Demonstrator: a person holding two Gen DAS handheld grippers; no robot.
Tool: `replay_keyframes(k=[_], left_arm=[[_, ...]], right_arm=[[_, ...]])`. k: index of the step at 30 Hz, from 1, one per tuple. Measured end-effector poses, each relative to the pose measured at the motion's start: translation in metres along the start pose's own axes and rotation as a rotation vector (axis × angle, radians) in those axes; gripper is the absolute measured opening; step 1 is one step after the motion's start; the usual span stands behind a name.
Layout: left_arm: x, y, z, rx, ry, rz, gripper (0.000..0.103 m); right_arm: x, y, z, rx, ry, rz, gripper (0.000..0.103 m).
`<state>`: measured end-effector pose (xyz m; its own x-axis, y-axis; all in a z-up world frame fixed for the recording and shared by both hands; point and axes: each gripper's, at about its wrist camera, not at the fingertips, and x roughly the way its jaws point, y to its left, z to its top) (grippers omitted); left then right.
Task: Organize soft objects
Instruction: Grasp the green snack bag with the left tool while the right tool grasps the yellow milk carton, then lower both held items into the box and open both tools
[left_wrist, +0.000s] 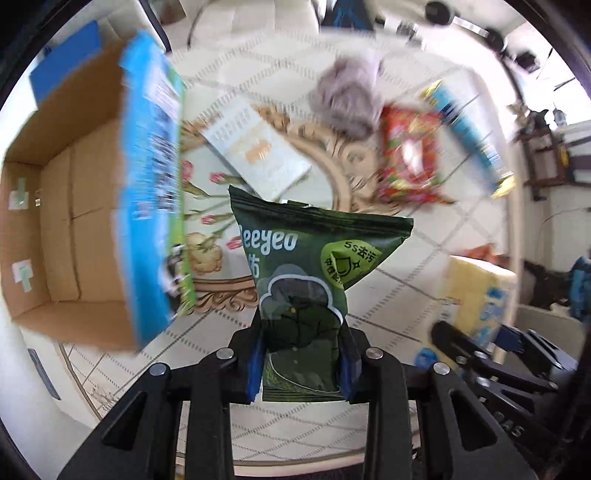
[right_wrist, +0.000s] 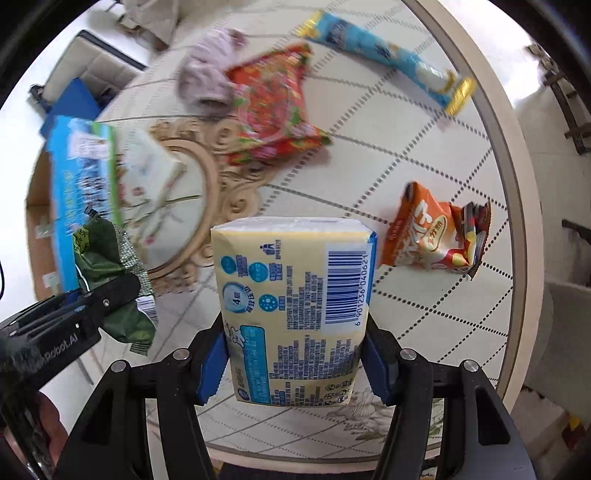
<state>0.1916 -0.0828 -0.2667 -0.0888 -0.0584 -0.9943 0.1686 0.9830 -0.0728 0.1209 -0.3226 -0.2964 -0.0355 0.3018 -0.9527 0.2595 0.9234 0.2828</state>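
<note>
My left gripper (left_wrist: 301, 369) is shut on a dark green pouch (left_wrist: 306, 266) and holds it above the round table; the pouch also shows in the right wrist view (right_wrist: 110, 280). My right gripper (right_wrist: 295, 365) is shut on a yellow tissue pack (right_wrist: 295, 295), also seen at the right of the left wrist view (left_wrist: 476, 295). An open cardboard box (left_wrist: 62, 229) with a blue-printed flap (left_wrist: 155, 192) stands at the left. On the table lie a white tissue pack (left_wrist: 258, 147), a purple cloth (left_wrist: 351, 99), a red snack bag (left_wrist: 410, 155) and a blue bar wrapper (left_wrist: 465, 129).
An orange snack bag (right_wrist: 436, 236) lies at the right of the table, near its rim (right_wrist: 517, 206). The table has a patterned white cloth (right_wrist: 369, 177). A sofa and furniture stand beyond the table.
</note>
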Motion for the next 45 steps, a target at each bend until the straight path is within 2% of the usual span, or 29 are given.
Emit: replay_keyframes(k=[4, 6, 9, 10, 12, 13, 16, 22, 28, 32, 37, 40, 42, 44, 45], left_arm=[[-0.072, 0.025, -0.019, -0.03, -0.131, -0.021, 0.029], [-0.108, 0.05, -0.019, -0.05, -0.181, -0.014, 0.029], [-0.137, 0.075, -0.022, -0.079, -0.237, 0.024, 0.029], [-0.144, 0.088, -0.023, -0.091, -0.255, 0.044, 0.029], [-0.147, 0.109, -0.017, -0.11, -0.27, 0.067, 0.029], [-0.147, 0.123, -0.014, -0.122, -0.273, 0.076, 0.029], [-0.141, 0.164, -0.002, -0.141, -0.26, 0.094, 0.029], [-0.09, 0.222, 0.056, -0.129, -0.175, 0.076, 0.029], [-0.03, 0.267, 0.104, -0.107, -0.048, 0.006, 0.029], [0.003, 0.274, 0.126, -0.078, 0.006, -0.03, 0.029], [0.021, 0.271, 0.138, -0.044, 0.042, -0.059, 0.03], [0.026, 0.28, 0.139, -0.104, 0.073, -0.094, 0.033], [0.025, 0.284, 0.139, -0.124, 0.073, -0.106, 0.033], [0.022, 0.285, 0.137, -0.119, 0.066, -0.092, 0.034], [0.019, 0.286, 0.135, -0.116, 0.06, -0.085, 0.038]], right_arm=[[-0.053, 0.036, -0.008, -0.102, -0.059, 0.058, 0.065], [-0.081, 0.074, -0.006, -0.15, -0.084, 0.096, 0.065], [-0.1, 0.128, -0.008, -0.222, -0.11, 0.137, 0.065], [-0.092, 0.149, -0.003, -0.244, -0.116, 0.143, 0.065], [-0.086, 0.19, 0.004, -0.277, -0.124, 0.151, 0.065], [-0.073, 0.218, 0.013, -0.288, -0.125, 0.148, 0.065], [-0.049, 0.271, 0.03, -0.305, -0.11, 0.134, 0.065], [0.014, 0.345, 0.067, -0.29, -0.069, 0.062, 0.065], [0.079, 0.374, 0.1, -0.261, -0.03, -0.023, 0.065], [0.108, 0.381, 0.114, -0.264, -0.025, -0.075, 0.065], [0.131, 0.389, 0.125, -0.28, -0.032, -0.12, 0.066], [0.137, 0.39, 0.131, -0.283, -0.016, -0.139, 0.067], [0.137, 0.39, 0.131, -0.278, -0.013, -0.128, 0.07], [0.135, 0.391, 0.13, -0.272, -0.02, -0.123, 0.079], [0.134, 0.391, 0.129, -0.271, -0.028, -0.131, 0.081]])
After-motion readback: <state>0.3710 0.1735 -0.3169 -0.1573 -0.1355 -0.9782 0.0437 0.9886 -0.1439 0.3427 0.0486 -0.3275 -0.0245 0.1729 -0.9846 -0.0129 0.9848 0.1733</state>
